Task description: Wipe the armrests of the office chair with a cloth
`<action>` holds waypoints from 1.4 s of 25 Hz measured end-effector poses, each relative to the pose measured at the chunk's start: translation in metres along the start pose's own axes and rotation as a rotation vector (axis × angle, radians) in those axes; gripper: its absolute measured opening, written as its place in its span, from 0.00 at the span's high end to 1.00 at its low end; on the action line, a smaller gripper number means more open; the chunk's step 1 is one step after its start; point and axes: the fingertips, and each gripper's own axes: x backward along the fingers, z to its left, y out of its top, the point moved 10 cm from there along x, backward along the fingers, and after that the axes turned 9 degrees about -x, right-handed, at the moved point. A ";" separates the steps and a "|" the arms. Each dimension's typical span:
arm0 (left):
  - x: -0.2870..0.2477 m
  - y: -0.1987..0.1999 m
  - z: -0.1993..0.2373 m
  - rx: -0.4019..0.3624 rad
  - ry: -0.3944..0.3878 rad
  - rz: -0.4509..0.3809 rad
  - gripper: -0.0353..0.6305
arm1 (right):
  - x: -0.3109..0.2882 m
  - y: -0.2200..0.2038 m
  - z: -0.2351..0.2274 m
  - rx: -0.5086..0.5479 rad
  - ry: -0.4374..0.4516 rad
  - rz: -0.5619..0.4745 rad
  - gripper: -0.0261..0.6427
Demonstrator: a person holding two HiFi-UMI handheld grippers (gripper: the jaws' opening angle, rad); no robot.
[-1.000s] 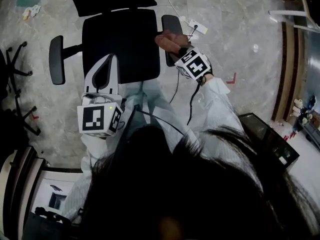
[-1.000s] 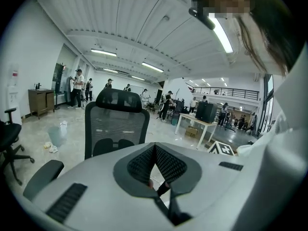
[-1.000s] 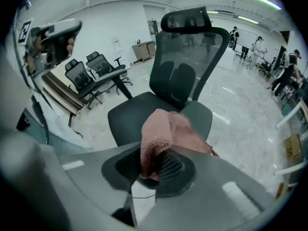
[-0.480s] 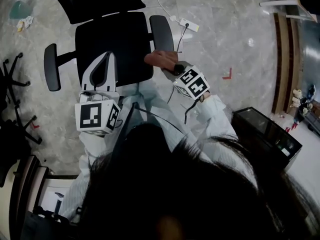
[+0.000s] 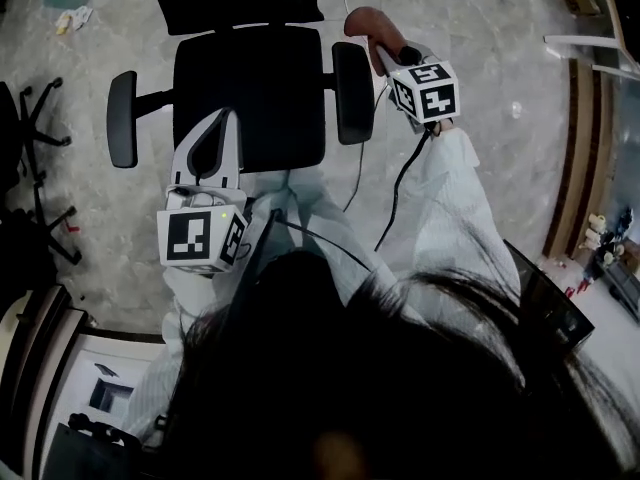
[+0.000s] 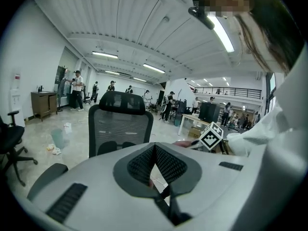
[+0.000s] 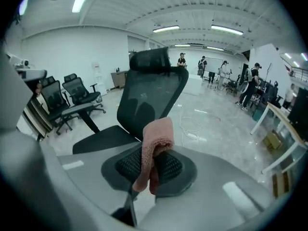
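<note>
Two tongs: right gripper (image 5: pixel 383 50) pinches the pink cloth (image 5: pixel 361 22), upper right; left gripper (image 5: pixel 220 123) is squeezed shut, empty. Dark hair (image 5: pixel 380 388) hides the whole bottom.

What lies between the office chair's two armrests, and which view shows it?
The black seat lies between the armrest at picture left and the armrest at picture right, seen in the head view.

The office chair (image 5: pixel 250 88) fills the upper centre of the head view, with one armrest (image 5: pixel 122 118) left of the seat and the other armrest (image 5: pixel 352 90) right of it. The left gripper (image 5: pixel 222 123) lies over the seat's lower left. The right gripper (image 5: pixel 383 48), with the cloth (image 5: pixel 362 23) between its fingers, sits upper right of the other armrest.
</note>
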 end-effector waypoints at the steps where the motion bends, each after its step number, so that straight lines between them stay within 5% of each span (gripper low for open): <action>1: 0.001 -0.001 0.005 0.001 0.012 0.009 0.94 | -0.017 0.003 -0.006 0.011 -0.022 0.027 0.89; 9: 0.016 -0.010 0.025 0.016 0.081 0.044 0.94 | -0.094 -0.032 0.003 -0.010 0.019 0.258 0.89; 18: 0.016 -0.010 0.022 0.011 0.035 0.013 0.94 | -0.073 -0.052 0.037 -0.025 0.090 0.309 0.89; 35: 0.014 0.000 -0.010 -0.023 -0.080 -0.048 0.94 | 0.036 -0.153 0.122 -0.124 0.206 0.277 0.89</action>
